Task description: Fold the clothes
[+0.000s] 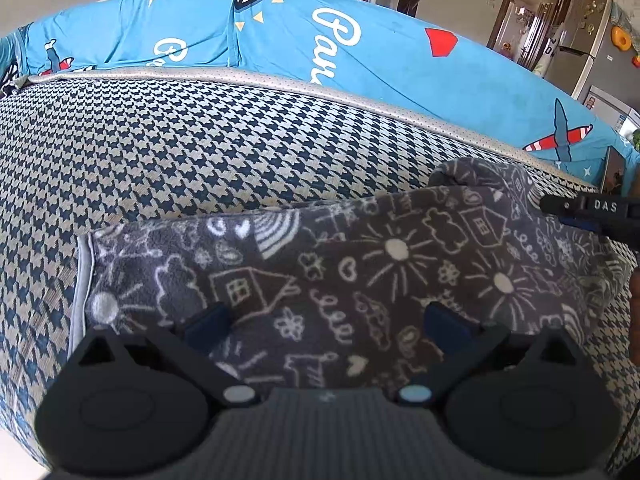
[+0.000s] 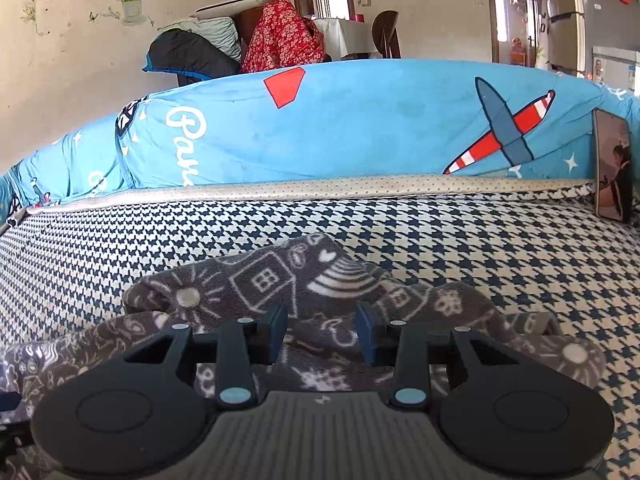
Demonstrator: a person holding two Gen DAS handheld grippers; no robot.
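A grey fleece garment (image 1: 360,264) printed with white doodles lies crumpled on the houndstooth sofa seat (image 1: 160,152). My left gripper (image 1: 324,320) hovers over its near part, open wide, with nothing pinched between its fingers. At the right edge of the left wrist view, the black tip of my right gripper (image 1: 560,210) reaches over the garment's far right end. In the right wrist view the garment (image 2: 280,280) bunches into a ridge just ahead of the right gripper (image 2: 322,334). Its jaws are opening and stand partly apart, with cloth beneath the gap but not pressed.
A blue cushion (image 2: 360,128) with aeroplane prints forms the sofa back. A phone (image 2: 612,164) leans against it at the right. Behind the sofa are a pile of clothes (image 2: 280,36), a chair and a fridge. Bare seat extends to the left and right of the garment.
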